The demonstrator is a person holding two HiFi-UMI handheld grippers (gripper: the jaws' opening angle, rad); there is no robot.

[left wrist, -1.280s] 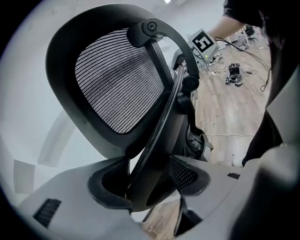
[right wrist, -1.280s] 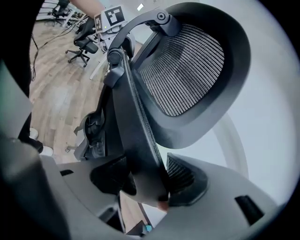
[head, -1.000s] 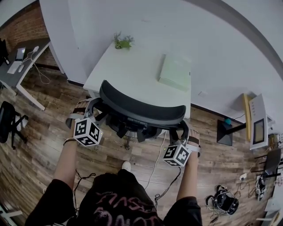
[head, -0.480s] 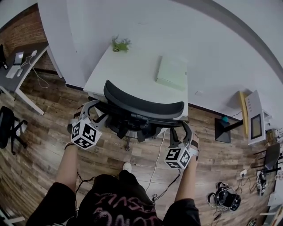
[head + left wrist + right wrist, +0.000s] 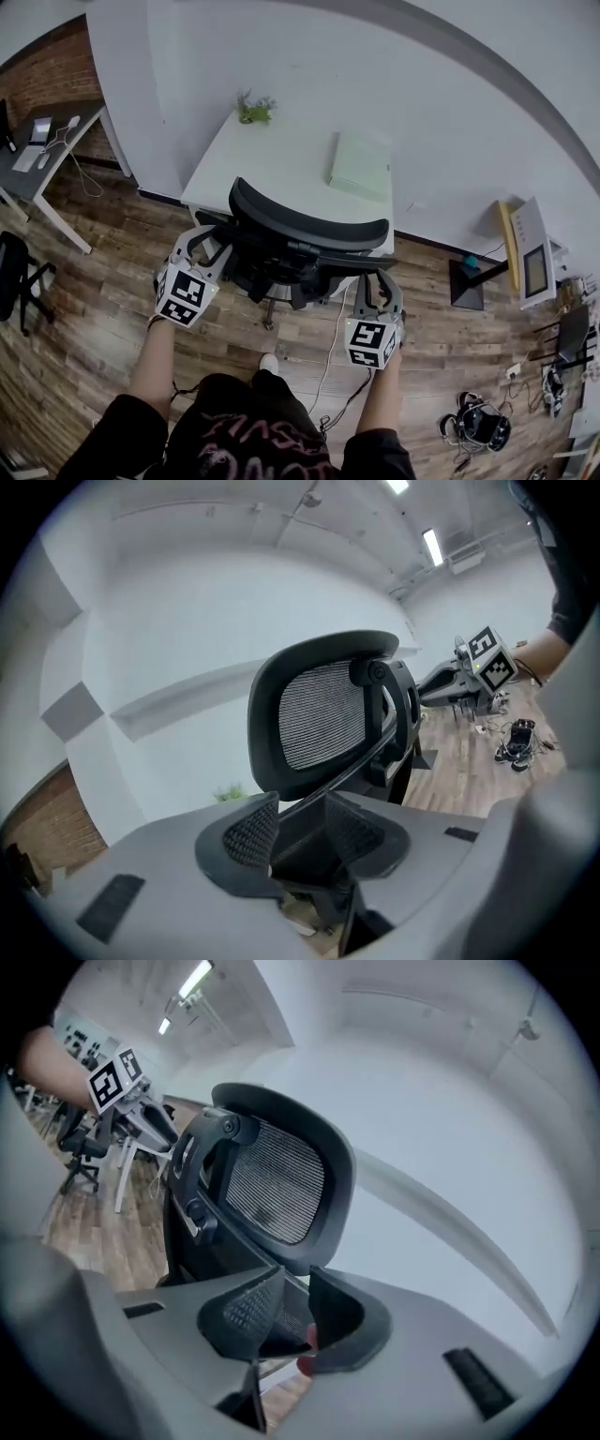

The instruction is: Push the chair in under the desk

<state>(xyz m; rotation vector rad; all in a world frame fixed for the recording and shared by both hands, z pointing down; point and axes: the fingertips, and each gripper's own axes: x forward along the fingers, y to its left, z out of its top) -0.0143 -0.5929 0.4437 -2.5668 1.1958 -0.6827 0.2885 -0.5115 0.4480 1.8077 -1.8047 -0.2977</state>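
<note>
A black mesh-backed chair (image 5: pixel 305 230) stands with its seat partly under the white desk (image 5: pixel 281 155). My left gripper (image 5: pixel 208 246) is at the chair's left armrest, and my right gripper (image 5: pixel 377 284) is at its right armrest. In the left gripper view the jaws (image 5: pixel 300 832) have just been closing, and the dark armrest fills the gap between the pads. In the right gripper view the jaws (image 5: pixel 295 1302) have also just been closing, and they stand narrow on a dark armrest piece. The chair's back (image 5: pixel 323 714) (image 5: pixel 272 1185) rises beyond both sets of jaws.
On the desk sit a small plant (image 5: pixel 253 108) and a pale green pad (image 5: pixel 361 161). A cable (image 5: pixel 328 356) runs over the wood floor behind the chair. A second desk (image 5: pixel 47 141) stands at the left. Gear (image 5: pixel 478 422) and a screen (image 5: pixel 530 262) are at the right.
Both grippers have rolled and risen along the chair's sides to the armrests. Their marker cubes now face more squarely upward. The chair has stayed at the desk.
</note>
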